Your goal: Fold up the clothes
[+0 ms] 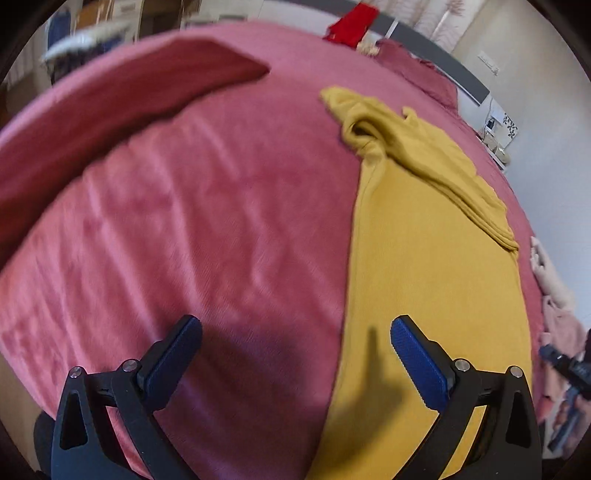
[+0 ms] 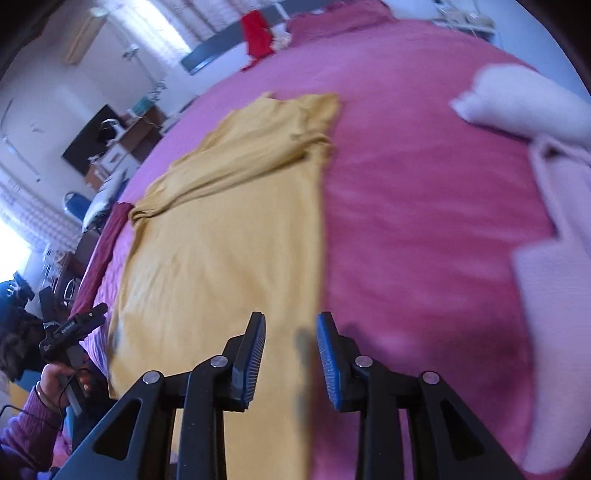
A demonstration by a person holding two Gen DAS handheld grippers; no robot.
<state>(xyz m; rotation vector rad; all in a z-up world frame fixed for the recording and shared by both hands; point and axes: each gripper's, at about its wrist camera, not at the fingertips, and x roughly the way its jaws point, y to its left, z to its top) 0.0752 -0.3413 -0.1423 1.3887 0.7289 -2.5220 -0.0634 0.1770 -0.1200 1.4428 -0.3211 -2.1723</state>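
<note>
A mustard-yellow garment [image 1: 424, 240] lies flat on the pink bedspread [image 1: 203, 221], its sleeve folded over the upper body in a bunched ridge. My left gripper [image 1: 295, 325] hovers wide open over the garment's left edge, nothing between its blue pads. In the right wrist view the same yellow garment [image 2: 221, 240] stretches away from me. My right gripper [image 2: 291, 321] hangs just above its right edge, the jaws a narrow gap apart with no cloth between them. The left gripper [image 2: 74, 328] shows at the left, held in a person's hand.
A dark red cloth [image 1: 110, 103] lies at the bed's far left. A pale pink and white garment [image 2: 554, 258] lies to the right of the yellow one. A red item [image 2: 256, 33] hangs at the headboard. Furniture stands along the wall beyond the bed.
</note>
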